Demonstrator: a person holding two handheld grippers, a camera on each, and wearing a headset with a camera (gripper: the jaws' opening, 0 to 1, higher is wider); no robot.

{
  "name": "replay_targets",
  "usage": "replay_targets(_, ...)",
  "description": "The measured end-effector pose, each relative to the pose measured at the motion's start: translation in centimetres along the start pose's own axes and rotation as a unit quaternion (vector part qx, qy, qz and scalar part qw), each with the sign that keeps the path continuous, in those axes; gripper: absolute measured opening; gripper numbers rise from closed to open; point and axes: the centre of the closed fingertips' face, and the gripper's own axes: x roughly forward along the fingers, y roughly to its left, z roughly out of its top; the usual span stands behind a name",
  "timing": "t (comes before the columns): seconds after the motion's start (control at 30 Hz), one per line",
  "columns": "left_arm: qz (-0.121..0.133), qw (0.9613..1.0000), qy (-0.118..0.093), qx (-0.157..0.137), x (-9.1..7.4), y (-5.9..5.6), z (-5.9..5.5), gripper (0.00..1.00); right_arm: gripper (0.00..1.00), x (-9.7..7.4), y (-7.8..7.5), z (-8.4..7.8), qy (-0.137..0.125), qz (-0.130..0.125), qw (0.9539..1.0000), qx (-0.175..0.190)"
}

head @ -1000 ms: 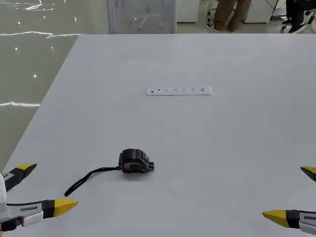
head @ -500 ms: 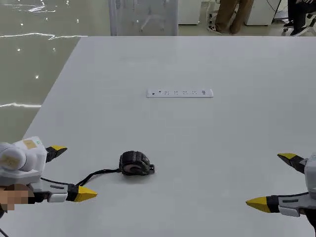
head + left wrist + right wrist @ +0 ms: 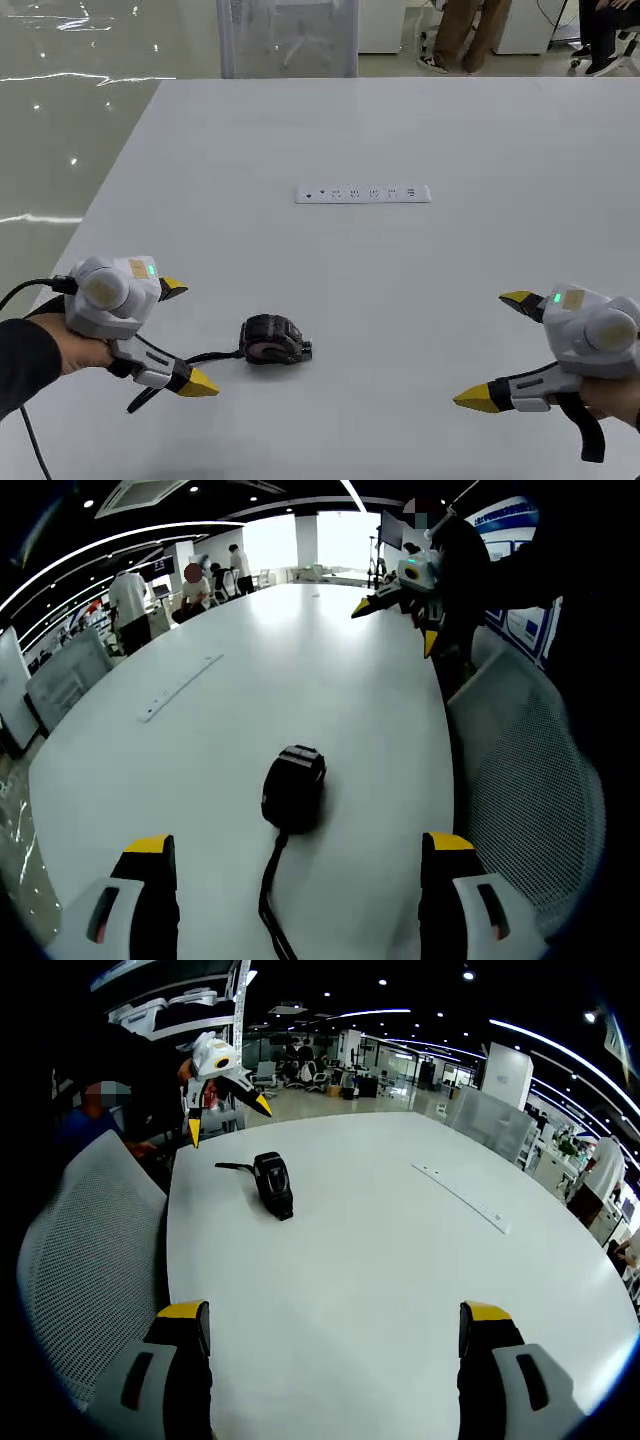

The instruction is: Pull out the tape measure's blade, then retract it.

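Note:
A black tape measure lies on the white table, its black wrist strap trailing toward the left. The blade is inside the case. My left gripper hovers open just left of the tape measure, over the strap; in the left gripper view the tape measure sits ahead between the yellow-tipped fingers. My right gripper is open far to the right, nothing between its jaws. The right gripper view has the tape measure well ahead, with the left gripper beyond it.
A white power strip lies flat at mid-table, farther back. The table's left edge drops to a glossy floor. A grey mesh chair stands at the near edge. People stand beyond the far end of the table.
Both grippers have come inward and forward: the left one now sits next to the tape measure over its strap, the right one has moved in from the right edge. The tape measure has not moved.

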Motion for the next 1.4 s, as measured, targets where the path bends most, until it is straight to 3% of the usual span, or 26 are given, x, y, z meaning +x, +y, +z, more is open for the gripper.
replay_targets(0.17,-0.025,0.9987,0.031,0.032,2.0,0.2,0.0,0.97,1.00,2.1,0.3,0.7,0.006,0.019,0.9998,-0.009)
replay_targets(0.27,-0.047,0.9961,0.037,0.064,3.3,0.2,0.3,0.94,1.00,3.7,0.4,0.9,0.011,0.032,0.9994,-0.012)
replay_targets(0.43,-0.058,0.9952,0.052,0.059,4.9,0.9,0.9,0.93,1.00,6.2,0.5,1.9,0.011,0.053,0.9979,-0.036)
replay_targets(0.53,-0.039,0.9956,0.051,0.068,5.2,1.5,1.3,0.86,1.00,7.6,0.5,2.9,0.006,0.064,0.9970,-0.044)
replay_targets(0.8,-0.053,0.9955,0.045,0.064,5.8,0.5,2.0,0.84,1.00,9.3,2.0,5.6,-0.017,0.092,0.9937,-0.062)
replay_targets(0.9,-0.060,0.9927,0.054,0.090,6.0,0.6,2.0,0.81,1.00,10.0,2.6,6.6,-0.033,0.102,0.9918,-0.070)
replay_targets(1.0,-0.057,0.9894,0.057,0.120,6.3,1.2,2.1,0.72,1.00,11.1,3.1,6.8,-0.027,0.113,0.9894,-0.087)
replay_targets(1.1,-0.061,0.9885,0.064,0.123,7.0,1.5,2.3,0.69,1.00,11.9,3.9,7.4,-0.027,0.127,0.9867,-0.098)
replay_targets(1.2,-0.063,0.9886,0.067,0.120,7.7,1.7,2.9,0.68,0.99,12.8,3.7,7.5,-0.020,0.131,0.9859,-0.103)
replay_targets(1.3,-0.080,0.9871,0.083,0.110,8.5,0.9,2.8,0.55,0.98,13.6,3.5,7.4,-0.011,0.132,0.9865,-0.096)
replay_targets(1.33,-0.093,0.9843,0.101,0.110,8.7,0.4,2.2,0.48,0.99,14.0,3.4,7.2,-0.007,0.129,0.9874,-0.091)
replay_targets(1.4,-0.110,0.9808,0.111,0.117,9.5,-0.1,1.6,0.47,0.99,14.4,3.7,7.1,-0.004,0.138,0.9867,-0.086)
